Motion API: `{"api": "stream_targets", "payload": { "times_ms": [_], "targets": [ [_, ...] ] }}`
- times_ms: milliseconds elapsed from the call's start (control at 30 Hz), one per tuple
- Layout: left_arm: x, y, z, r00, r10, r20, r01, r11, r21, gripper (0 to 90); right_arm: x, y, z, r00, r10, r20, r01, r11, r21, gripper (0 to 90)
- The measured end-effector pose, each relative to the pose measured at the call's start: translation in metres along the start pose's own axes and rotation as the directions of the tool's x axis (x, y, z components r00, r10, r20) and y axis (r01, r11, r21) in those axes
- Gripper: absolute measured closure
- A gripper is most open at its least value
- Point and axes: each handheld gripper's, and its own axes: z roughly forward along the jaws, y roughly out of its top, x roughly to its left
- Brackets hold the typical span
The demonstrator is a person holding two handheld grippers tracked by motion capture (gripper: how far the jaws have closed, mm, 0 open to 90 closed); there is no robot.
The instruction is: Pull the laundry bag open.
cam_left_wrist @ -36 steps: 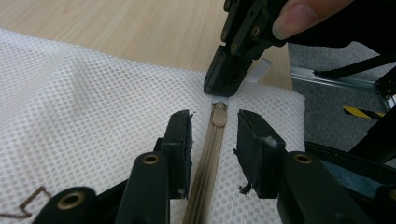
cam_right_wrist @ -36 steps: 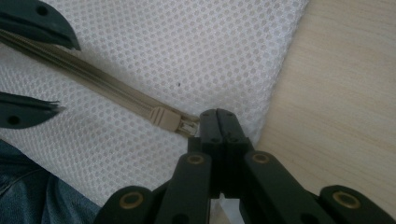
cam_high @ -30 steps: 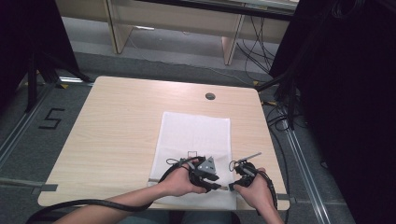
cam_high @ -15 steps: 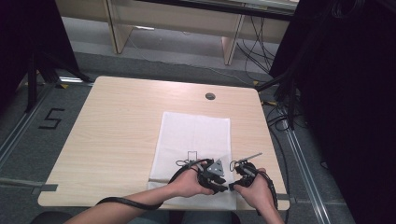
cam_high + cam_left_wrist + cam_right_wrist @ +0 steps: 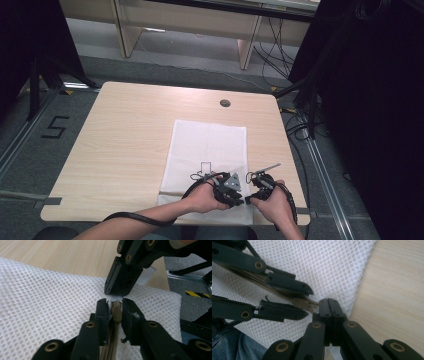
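Observation:
A white mesh bag [image 5: 210,145] lies flat on the wooden table [image 5: 125,140], its beige zipper along the near edge. In the left gripper view, my left gripper [image 5: 115,302] has its jaws on either side of the zipper slider [image 5: 116,312], with slim gaps still showing. The jaws have just been closing around it. My right gripper [image 5: 329,301] is shut on the bag's edge at the zipper's end, just past the slider [image 5: 303,304]. Both hands hold the grippers tip to tip at the bag's near right corner [image 5: 245,200].
A round cable hole [image 5: 225,103] sits at the table's far side. The table's right edge [image 5: 392,290] runs close beside the bag. Black curtains and cables stand to the right, and a desk frame beyond the table.
My left gripper has shifted right toward the right gripper, and its jaws have narrowed around the zipper slider. The right hand has stayed put.

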Motion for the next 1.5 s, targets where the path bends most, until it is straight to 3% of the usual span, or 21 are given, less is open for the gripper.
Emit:
{"api": "stream_targets", "payload": {
  "times_ms": [167, 533, 567, 633, 667, 700, 767, 867, 1033, 1500],
  "targets": [
    [-0.001, 0.002, -0.001, 0.9999, 0.015, -0.002, -0.015, 0.9998, 0.014, 80.5, 0.000, 0.000, 0.000, 1.0000, 0.002, 0.002, -0.002, 1.0000, -0.002, 90.0],
    [-0.001, 0.006, -0.003, 0.9998, -0.017, 0.013, 0.017, 0.9997, 0.020, 84.0, 0.000, 0.000, 0.000, 1.0000, 0.000, -0.001, 0.000, 1.0000, 0.000, 90.0],
    [-0.001, 0.007, -0.004, 0.9998, -0.019, 0.012, 0.018, 0.9997, 0.019, 84.3, 0.000, 0.000, 0.000, 0.9998, -0.020, -0.002, 0.020, 0.9997, -0.010, 90.0],
    [0.000, 0.007, -0.004, 0.9996, -0.025, 0.016, 0.024, 0.9995, 0.018, 84.4, 0.001, 0.000, 0.000, 0.9999, -0.010, 0.003, 0.010, 1.0000, -0.001, 90.0],
    [0.000, 0.007, -0.004, 0.9995, -0.026, 0.015, 0.026, 0.9995, 0.016, 84.5, -0.001, 0.000, 0.000, 0.9989, -0.043, 0.016, 0.043, 0.9991, 0.002, 90.0],
    [0.000, 0.007, -0.005, 0.9994, -0.030, 0.018, 0.030, 0.9994, 0.019, 87.2, -0.001, -0.001, 0.000, 0.9980, -0.050, 0.037, 0.050, 0.9987, 0.011, 90.0],
    [0.001, 0.007, -0.007, 0.9990, -0.035, 0.028, 0.034, 0.9991, 0.024, 87.3, -0.002, 0.000, 0.000, 0.9976, -0.061, 0.032, 0.060, 0.9981, 0.014, 90.0],
    [0.001, 0.006, -0.009, 0.9994, -0.024, 0.026, 0.023, 0.9993, 0.028, 87.3, -0.002, 0.000, 0.000, 0.9987, -0.043, 0.026, 0.043, 0.9990, 0.015, 90.0],
    [0.001, 0.004, -0.008, 0.9978, -0.057, 0.033, 0.057, 0.9982, 0.021, 87.2, -0.002, 0.000, 0.000, 0.9986, -0.042, 0.032, 0.042, 0.9990, 0.018, 90.0],
    [0.001, 0.003, -0.012, 0.9989, -0.035, 0.031, 0.035, 0.9991, 0.024, 87.3, -0.002, 0.000, 0.000, 0.9984, -0.046, 0.032, 0.046, 0.9988, 0.017, 90.0]
  ]
}}
